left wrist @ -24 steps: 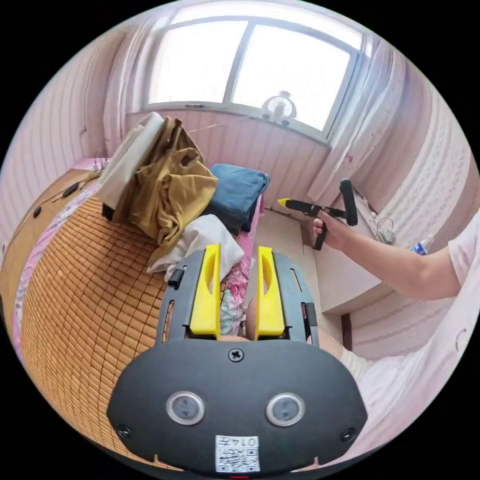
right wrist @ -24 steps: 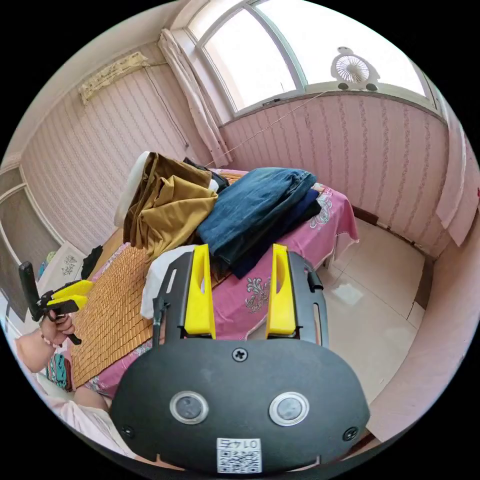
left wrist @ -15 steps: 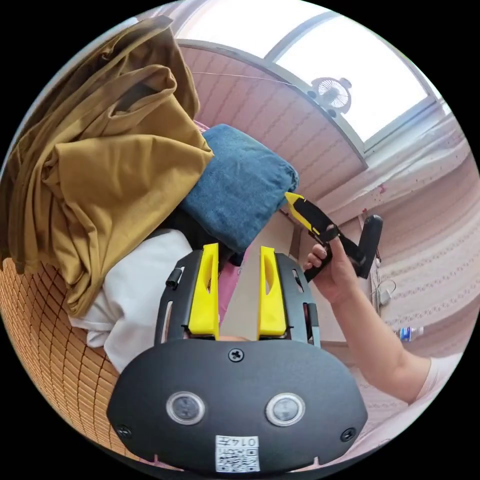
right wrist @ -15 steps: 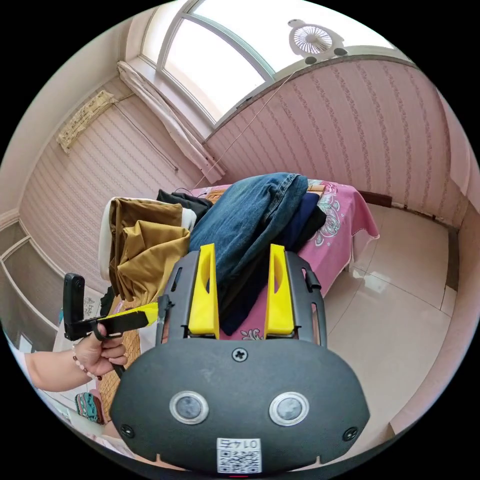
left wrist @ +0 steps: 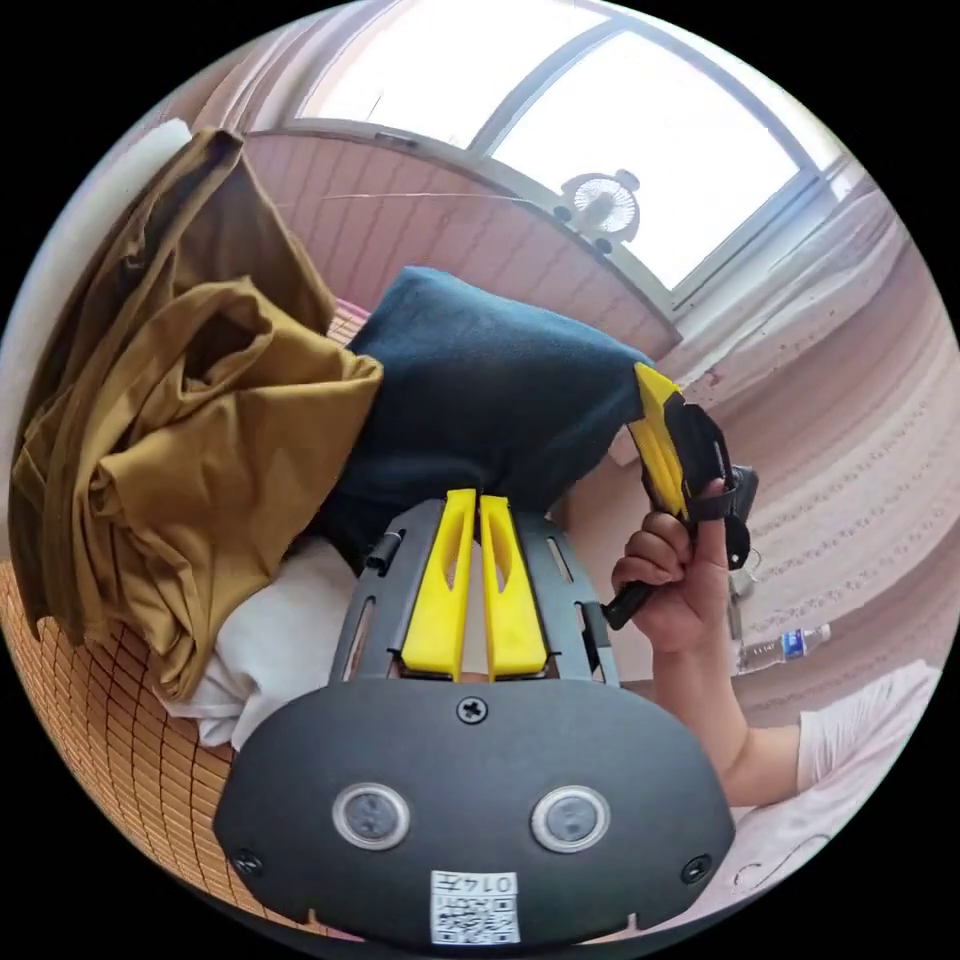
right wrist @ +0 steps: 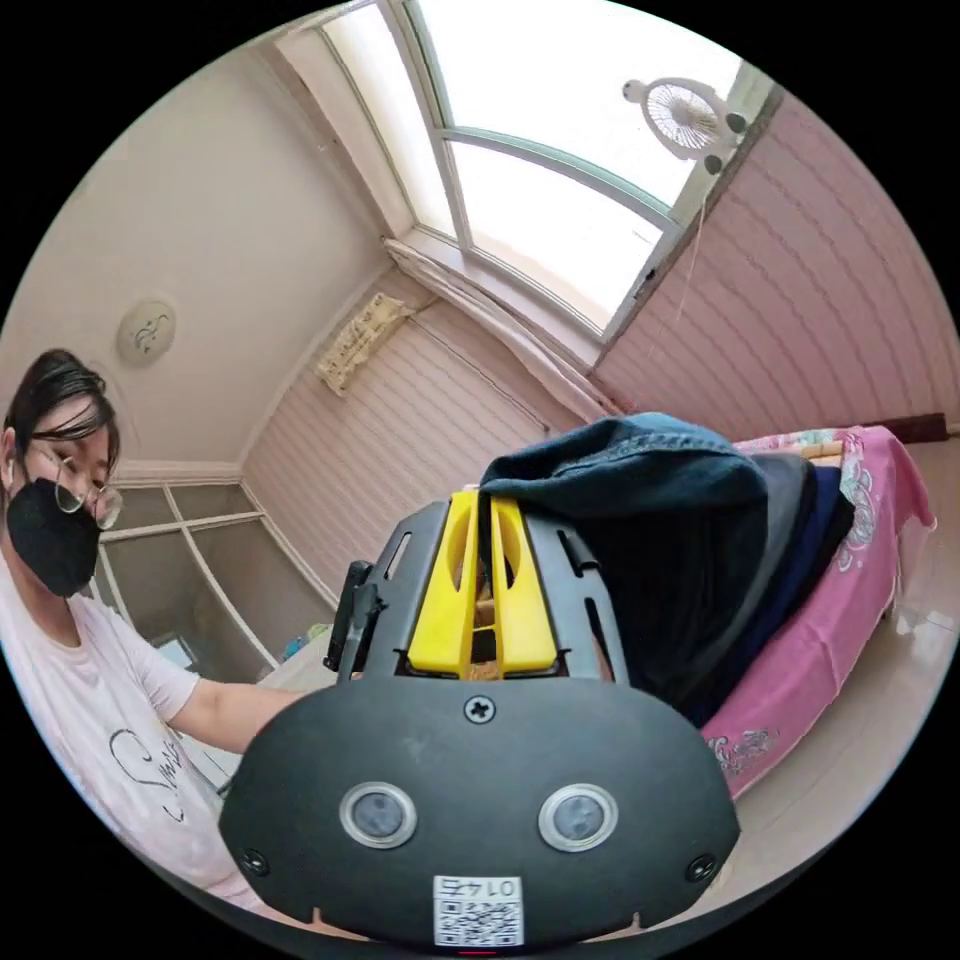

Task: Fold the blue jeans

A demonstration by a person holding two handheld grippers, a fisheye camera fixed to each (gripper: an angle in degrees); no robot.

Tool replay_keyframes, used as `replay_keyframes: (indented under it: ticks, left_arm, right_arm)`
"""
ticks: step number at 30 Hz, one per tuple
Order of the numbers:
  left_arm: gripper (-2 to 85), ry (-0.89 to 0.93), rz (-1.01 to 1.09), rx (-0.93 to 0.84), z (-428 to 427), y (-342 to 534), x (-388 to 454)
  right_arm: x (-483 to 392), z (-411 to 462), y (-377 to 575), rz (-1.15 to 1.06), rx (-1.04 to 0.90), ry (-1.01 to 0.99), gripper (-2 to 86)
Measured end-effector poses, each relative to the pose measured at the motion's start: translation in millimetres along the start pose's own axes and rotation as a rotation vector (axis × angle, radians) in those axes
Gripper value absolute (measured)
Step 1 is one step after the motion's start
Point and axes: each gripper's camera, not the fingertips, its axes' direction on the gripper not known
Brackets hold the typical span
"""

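On the woven mat [left wrist: 90, 720], both grippers pinch folded denim jeans [left wrist: 480, 390].

Bedroom in a home. Evidence: bed [right wrist: 850, 600] with pink floral cover, woven bamboo mat [left wrist: 90, 720] on top of it. Clothes heaped on the bed: mustard garment [left wrist: 190, 440], white fabric [left wrist: 270, 640], folded dark denim [left wrist: 480, 390]. Behind the bed: pink striped wallpaper [right wrist: 820, 300], wide arched window [right wrist: 540, 130] with pale curtains [left wrist: 800, 300], small fan [left wrist: 600, 205] on the sill. Tiled floor [right wrist: 900, 700] beside the bed. Round ceiling lamp [right wrist: 146, 330] overhead.
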Motion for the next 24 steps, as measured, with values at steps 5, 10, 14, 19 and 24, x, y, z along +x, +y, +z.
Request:
replay_keyframes:
  ticks: [5,10,14,19,24]
  left_arm:
    - [-1.0,0.114,0.11,0.199,-84.9,36.6,67.1]
    - [-1.0,0.25,0.221,0.359,-184.1,105.2,107.1]
    - [-1.0,0.133,0.169,0.496,-283.5,198.5,105.1]
    - [-1.0,-0.021,0.003,0.624,-401.7,326.4,75.2]
    - [-1.0,-0.178,-0.129,0.682,-514.1,452.4,72.8]
  right_arm:
    - [-123.0,-36.6,-21.5,-0.277,0.009,-0.066,0.6]
    - [-253.0,-32.2,0.2,-0.646,-0.089,-0.147,0.6]
    - [-326.7,24.2,46.2,-0.719,-0.292,-0.329,0.6]
    - [-406.8,89.1,129.8,-0.665,-0.431,-0.565,0.7]
    - [-489.7,139.0,203.0,-0.625,-0.47,-0.77,0.6]
